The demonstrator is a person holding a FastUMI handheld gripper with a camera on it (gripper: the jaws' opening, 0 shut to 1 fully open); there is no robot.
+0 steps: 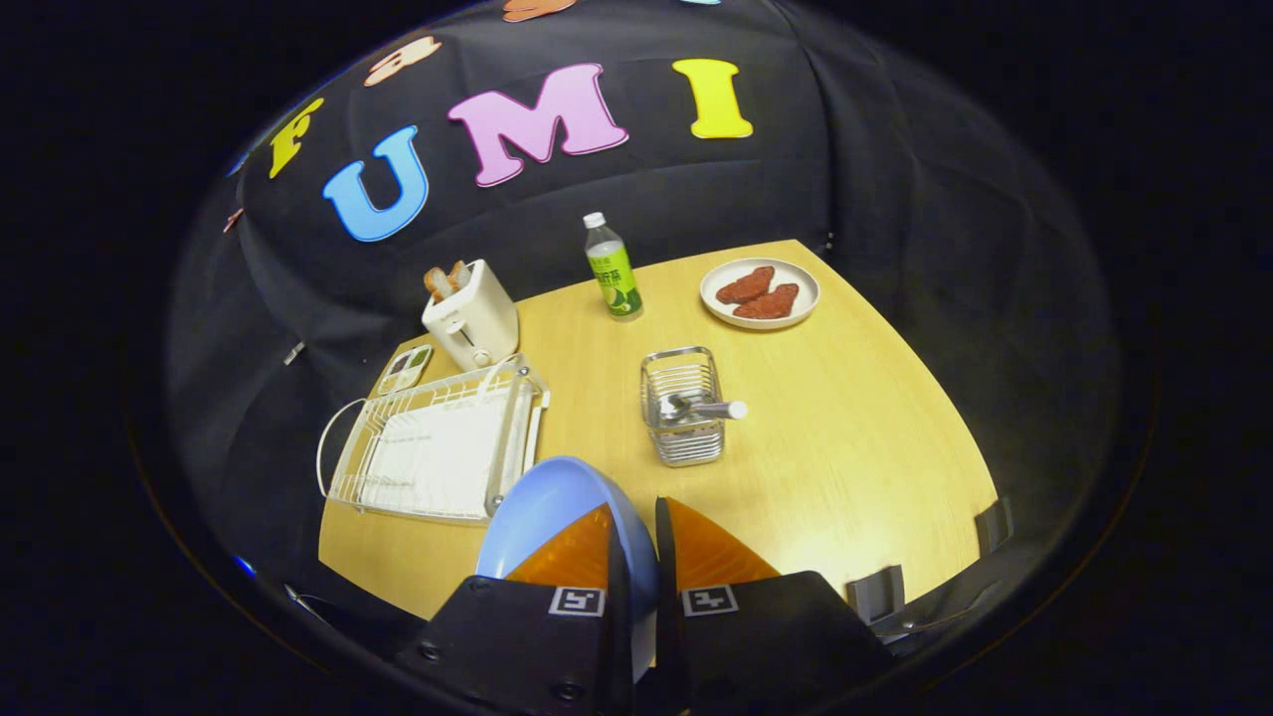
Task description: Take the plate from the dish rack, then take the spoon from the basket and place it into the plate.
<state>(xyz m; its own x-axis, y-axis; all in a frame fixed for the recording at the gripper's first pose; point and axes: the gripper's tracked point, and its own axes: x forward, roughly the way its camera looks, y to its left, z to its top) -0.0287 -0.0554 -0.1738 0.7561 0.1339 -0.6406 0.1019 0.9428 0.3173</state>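
My gripper (pixel 634 537) is shut on the rim of a light blue plate (pixel 542 507), which stands on edge between the orange fingers (pixel 567 552) and is held above the table's near side. Just beyond and to the left, the white wire dish rack (pixel 438 447) sits with no plate in it. Ahead of the fingers, slightly right, a small metal basket (pixel 681 406) holds a spoon (pixel 701 408) whose white handle sticks out over the right rim.
A white toaster (pixel 472 318) with bread stands behind the rack, a green-labelled bottle (pixel 612 268) further back, and a white plate with red food (pixel 759 292) at the far right corner. Bare wooden table (pixel 855 447) lies right of the basket.
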